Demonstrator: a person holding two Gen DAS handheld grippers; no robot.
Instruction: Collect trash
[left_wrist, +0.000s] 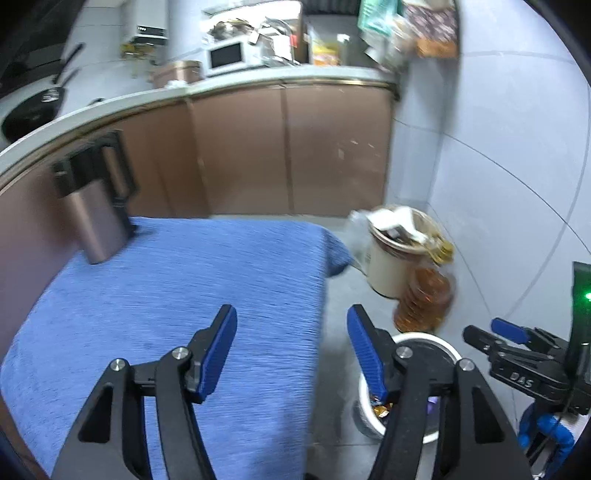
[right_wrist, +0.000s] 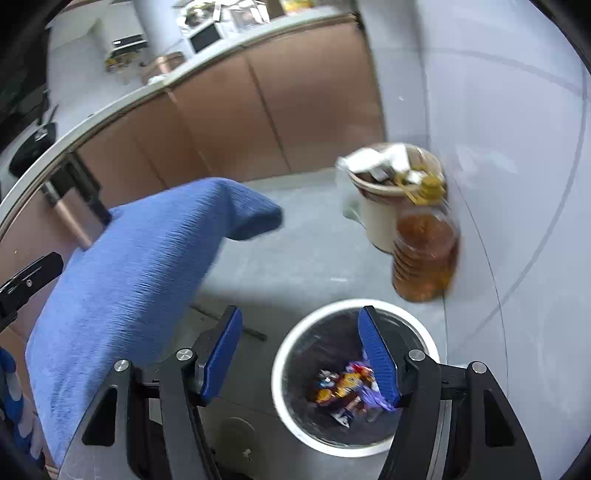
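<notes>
Looking down, we see our right gripper (right_wrist: 299, 350) open and empty directly above the white bin (right_wrist: 286, 354) holding the wrappers (right_wrist: 345, 387), nearer than our open, empty left gripper (left_wrist: 291, 349) over the blue cloth (left_wrist: 166, 295).

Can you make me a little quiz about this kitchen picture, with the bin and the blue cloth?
1. True or false: the white bin on the floor has colourful wrappers inside.
2. What stands nearest the beige bucket? A) oil bottle B) microwave C) frying pan
3. Fill in: the metal kettle stands on the ____ cloth.

Key
1. True.
2. A; the bottle is right beside it, against the wall.
3. Blue.
</notes>
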